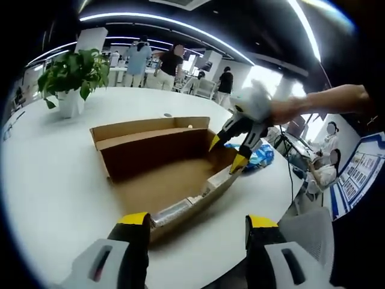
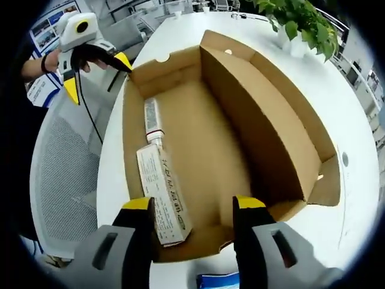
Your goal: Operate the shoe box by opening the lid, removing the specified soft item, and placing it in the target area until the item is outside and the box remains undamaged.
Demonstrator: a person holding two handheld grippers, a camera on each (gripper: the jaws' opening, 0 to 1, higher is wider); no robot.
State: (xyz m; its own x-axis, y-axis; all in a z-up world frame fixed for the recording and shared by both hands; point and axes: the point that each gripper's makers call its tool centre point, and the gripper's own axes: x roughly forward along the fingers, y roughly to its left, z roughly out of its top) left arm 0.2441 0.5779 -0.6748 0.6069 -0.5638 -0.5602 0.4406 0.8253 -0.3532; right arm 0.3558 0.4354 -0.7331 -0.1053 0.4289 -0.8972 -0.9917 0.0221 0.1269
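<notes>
Right gripper view looks down into the shoe box [image 2: 198, 156], which stands open on the white table [image 2: 355, 108], its lid folded back on the far side. Inside, along the near wall, lie one flat carton [image 2: 162, 192] and one tube [image 2: 152, 117], end to end and just touching. My right gripper [image 2: 191, 208] hangs over the box's end with its jaws spread and holding nothing. My left gripper [image 2: 96, 66] hovers beyond the opposite corner, jaws also apart and empty.

Which of the two is the soft item I can't be sure; the tube seems likelier. To lift it cleanly I'd come down along its length, close gently at its middle, and keep my jaws off the cardboard wall so the box isn't torn or dragged.

In the left gripper view, something blue [image 1: 258, 155] lies on the table just past the box, and one potted plant [image 1: 75, 75] stands well apart. I count one box, two items inside, two grippers, one office chair [image 2: 66, 174].
</notes>
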